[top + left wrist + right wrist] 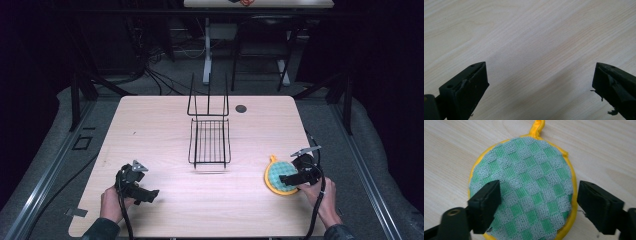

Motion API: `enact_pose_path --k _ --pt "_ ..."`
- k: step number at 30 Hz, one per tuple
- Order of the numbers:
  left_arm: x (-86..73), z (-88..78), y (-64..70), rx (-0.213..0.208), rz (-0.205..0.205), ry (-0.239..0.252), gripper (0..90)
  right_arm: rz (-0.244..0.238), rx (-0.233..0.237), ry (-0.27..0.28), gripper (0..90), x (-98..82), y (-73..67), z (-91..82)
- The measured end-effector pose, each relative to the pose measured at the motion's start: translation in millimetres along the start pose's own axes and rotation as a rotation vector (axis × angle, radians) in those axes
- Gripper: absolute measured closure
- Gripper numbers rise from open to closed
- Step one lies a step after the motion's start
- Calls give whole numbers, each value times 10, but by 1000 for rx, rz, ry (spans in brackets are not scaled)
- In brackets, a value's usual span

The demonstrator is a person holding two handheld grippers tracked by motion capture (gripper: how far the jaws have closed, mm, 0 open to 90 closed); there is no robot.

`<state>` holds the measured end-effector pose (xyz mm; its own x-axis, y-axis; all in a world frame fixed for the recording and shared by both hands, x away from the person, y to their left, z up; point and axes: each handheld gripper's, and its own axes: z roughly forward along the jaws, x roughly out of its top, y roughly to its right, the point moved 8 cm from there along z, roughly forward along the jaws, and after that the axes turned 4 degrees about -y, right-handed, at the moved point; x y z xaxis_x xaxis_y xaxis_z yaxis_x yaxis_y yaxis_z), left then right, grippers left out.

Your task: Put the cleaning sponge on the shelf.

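A round pot holder [279,176] [524,187] with a green-and-grey checked face, a yellow rim and a yellow loop lies flat on the wooden table [165,120] at the right front. My right gripper [291,178] [537,203] hovers right over it, open, with one jaw above its left part and the other past its right rim. Near the left front my left gripper [148,195] [540,82] is open over bare wood [529,45], nothing between its jaws. A black wire rack [209,142] stands in the table's middle.
The rack has tall upright wires [208,95] at its far end. A small dark round spot [241,108] sits on the table behind it. Beyond the table are dark floor, cables and another table's legs [207,55].
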<state>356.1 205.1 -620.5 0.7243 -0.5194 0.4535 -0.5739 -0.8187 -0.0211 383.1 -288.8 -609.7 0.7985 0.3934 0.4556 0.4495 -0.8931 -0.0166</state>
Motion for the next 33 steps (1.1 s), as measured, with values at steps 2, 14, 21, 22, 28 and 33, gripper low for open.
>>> enact_pose_path --k 2,14,21,22,28,33 --pt "-19 9 9 -10 7 -17 2 24 26 -6 259 -35 10 8" --pt "-3 -18 14 -1 10 -3 10 66 20 -11 440 -76 -15 14" --pt "-20 -20 21 1 8 -6 13 60 -9 -20 587 -76 -23 -5" --pt "-21 -21 25 1 10 -6 13 52 -14 -16 612 -74 -23 -8" --pt "-16 -44 9 7 1 8 16 58 -51 7 748 -80 16 -31" --pt "-24 -36 1 8 2 0 18 72 -49 29 802 -78 22 -57"
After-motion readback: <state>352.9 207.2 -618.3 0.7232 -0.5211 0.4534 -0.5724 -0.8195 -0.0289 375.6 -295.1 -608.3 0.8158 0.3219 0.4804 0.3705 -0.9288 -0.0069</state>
